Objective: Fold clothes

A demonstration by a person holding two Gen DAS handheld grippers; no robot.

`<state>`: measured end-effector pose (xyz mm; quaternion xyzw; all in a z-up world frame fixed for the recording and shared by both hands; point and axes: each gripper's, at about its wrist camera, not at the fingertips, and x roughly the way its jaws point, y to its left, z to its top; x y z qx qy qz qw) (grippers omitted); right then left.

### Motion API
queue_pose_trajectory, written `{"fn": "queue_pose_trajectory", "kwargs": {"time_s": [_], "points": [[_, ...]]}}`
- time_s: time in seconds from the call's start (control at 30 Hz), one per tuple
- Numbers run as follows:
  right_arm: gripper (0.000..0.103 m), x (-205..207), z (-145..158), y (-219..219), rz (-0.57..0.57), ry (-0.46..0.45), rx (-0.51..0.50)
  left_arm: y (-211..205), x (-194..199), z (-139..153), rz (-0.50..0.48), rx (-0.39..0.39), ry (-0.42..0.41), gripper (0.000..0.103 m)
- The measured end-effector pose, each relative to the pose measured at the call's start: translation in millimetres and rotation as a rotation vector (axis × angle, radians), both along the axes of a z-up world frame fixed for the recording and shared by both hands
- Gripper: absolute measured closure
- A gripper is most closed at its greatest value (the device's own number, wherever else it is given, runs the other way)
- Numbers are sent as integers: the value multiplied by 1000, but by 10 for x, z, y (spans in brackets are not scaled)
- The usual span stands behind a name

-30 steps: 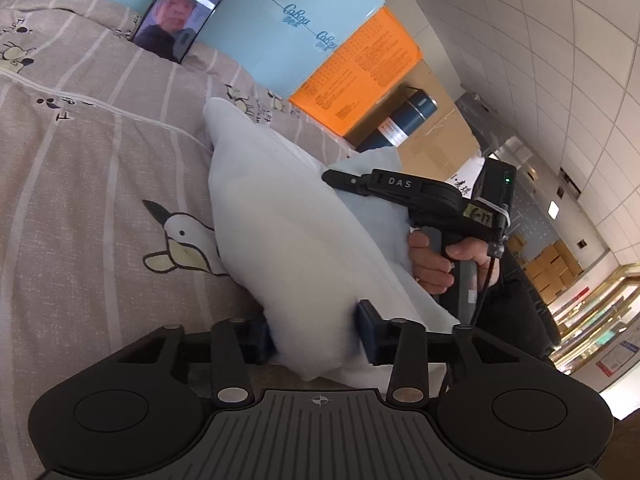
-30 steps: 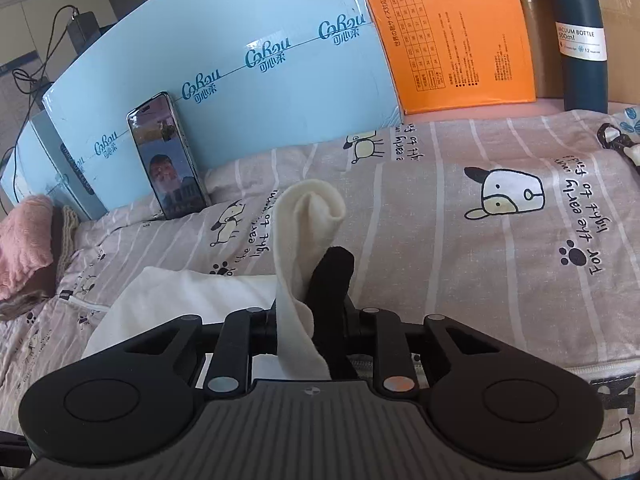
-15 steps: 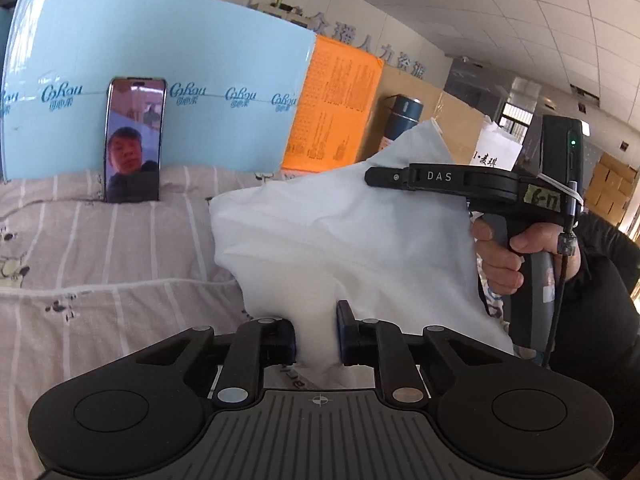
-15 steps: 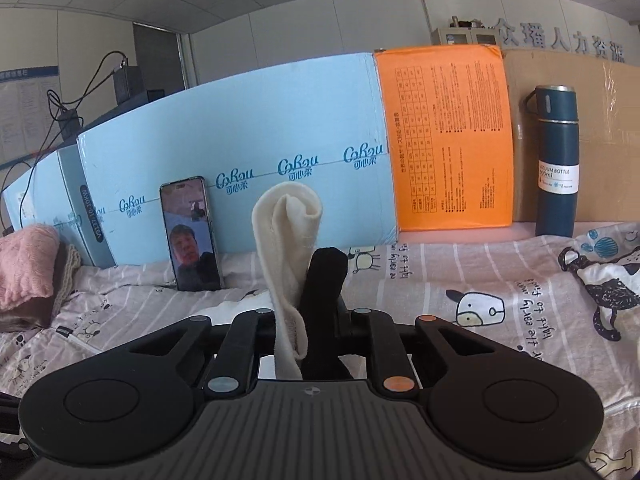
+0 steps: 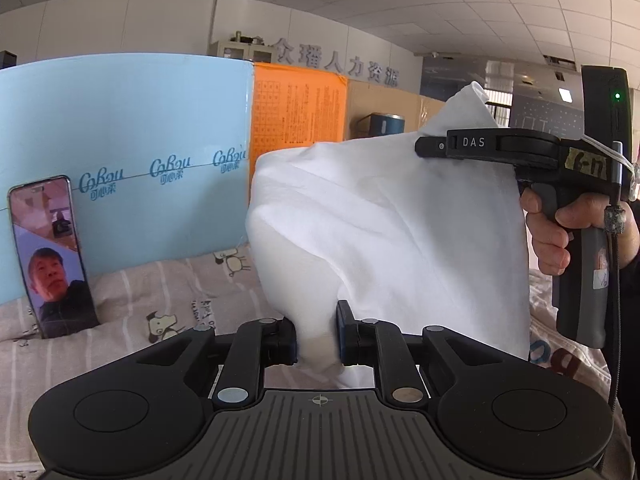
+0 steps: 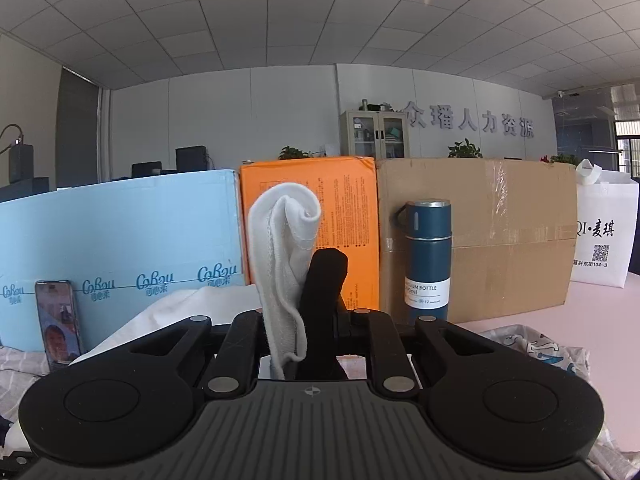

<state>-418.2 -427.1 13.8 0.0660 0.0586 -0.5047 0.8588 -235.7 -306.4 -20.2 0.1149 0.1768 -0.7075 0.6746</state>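
Observation:
A white garment (image 5: 384,240) hangs in the air between both grippers, above the striped bedsheet (image 5: 132,304). My left gripper (image 5: 316,338) is shut on its lower corner. My right gripper (image 6: 298,304) is shut on another edge of the same white garment (image 6: 282,256), whose hem sticks up between the fingers; one black finger (image 6: 324,280) shows beside the cloth. In the left wrist view the right gripper (image 5: 434,146) clamps the cloth's upper right corner, held by a hand (image 5: 556,232).
A phone (image 5: 50,260) leans upright on a light blue box (image 5: 132,152) at the back. An orange box (image 6: 344,236), a cardboard box (image 6: 500,232) and a dark blue vacuum bottle (image 6: 427,264) stand behind. A white bag (image 6: 604,236) stands at the far right.
Both grippers have lifted the white garment up off the bedsheet, and both views have tilted up from the bed towards the boxes and ceiling. Both stay shut on the cloth.

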Motion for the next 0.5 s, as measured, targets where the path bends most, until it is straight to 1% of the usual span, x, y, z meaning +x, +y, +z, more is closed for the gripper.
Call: {"fn": "queue_pose_trajectory", "kwargs": {"time_s": [0.07, 0.17, 0.2, 0.27, 0.3, 0.37, 0.43, 0.5], "points": [[89, -36, 49, -153, -40, 16, -18, -194, -82, -30, -23, -3, 29, 87], [89, -63, 56, -453, -119, 66, -43, -489, -205, -114, -72, -7, 100, 87], [89, -71, 48, -556, -140, 79, -43, -590, -239, -162, -83, 1, 135, 87], [89, -87, -13, -843, -168, 107, -13, -791, -305, -295, -104, 29, 207, 87], [89, -82, -69, -977, -176, 125, -5, -882, -326, -376, -107, 46, 226, 87], [89, -53, -230, -1262, -193, 174, 7, -1008, -383, -537, -90, 79, 205, 87], [89, 25, -494, -1556, -217, 237, 61, -1080, -396, -661, -90, 123, 193, 87], [89, 103, -724, -1715, -226, 275, 105, -1103, -344, -720, -101, 152, 224, 87]]}}
